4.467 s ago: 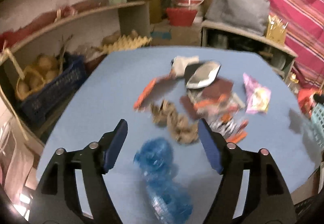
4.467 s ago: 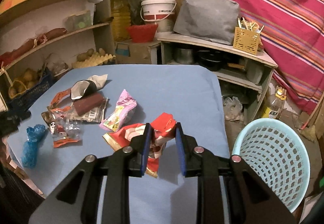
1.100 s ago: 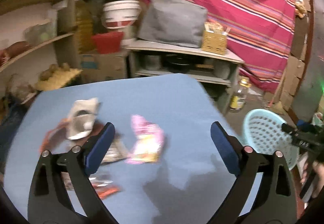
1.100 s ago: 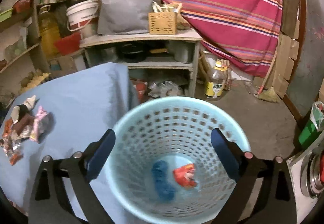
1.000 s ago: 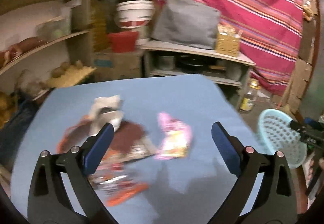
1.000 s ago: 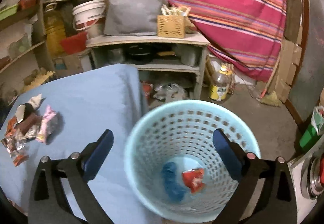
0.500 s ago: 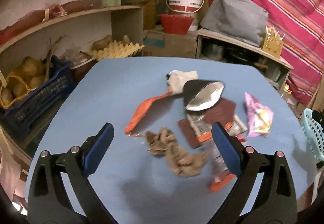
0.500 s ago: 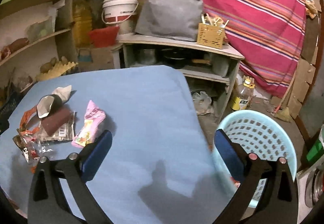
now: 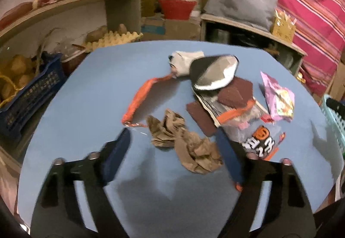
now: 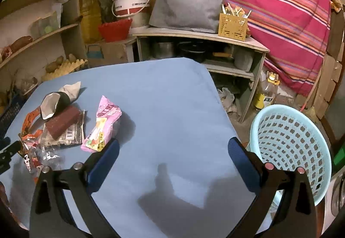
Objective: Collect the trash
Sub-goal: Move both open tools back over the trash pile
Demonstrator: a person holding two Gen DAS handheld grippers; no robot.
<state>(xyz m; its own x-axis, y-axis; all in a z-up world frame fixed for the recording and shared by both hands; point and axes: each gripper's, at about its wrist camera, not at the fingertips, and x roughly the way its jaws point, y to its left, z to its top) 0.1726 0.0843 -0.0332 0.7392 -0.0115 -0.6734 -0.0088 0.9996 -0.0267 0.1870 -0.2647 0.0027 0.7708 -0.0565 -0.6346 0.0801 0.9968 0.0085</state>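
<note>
A pile of trash lies on the blue table [image 9: 90,95]. Crumpled brown paper [image 9: 185,145] sits between the fingers of my left gripper [image 9: 174,151], whose jaws are closing; the pads stand apart from the paper. Beyond it lie an orange wrapper [image 9: 138,100], a black-and-silver pouch [image 9: 213,74], a dark red wrapper [image 9: 235,91], a clear printed wrapper [image 9: 256,136] and a pink packet [image 9: 278,95]. My right gripper [image 10: 173,162] is open above bare tabletop, with the pink packet [image 10: 103,123] to its left and the light blue basket [image 10: 291,143] on the floor to its right.
A blue crate of potatoes [image 9: 28,95] and an egg tray [image 9: 112,38] stand at the table's left. Shelves behind hold a white bucket [image 10: 131,3], a red basin [image 10: 114,30] and a grey bag [image 10: 185,5]. A bottle [image 10: 266,93] stands on the floor.
My left gripper swung left across the table, sank over the brown paper, and its jaws narrowed. My right gripper moved from above the basket back over the table.
</note>
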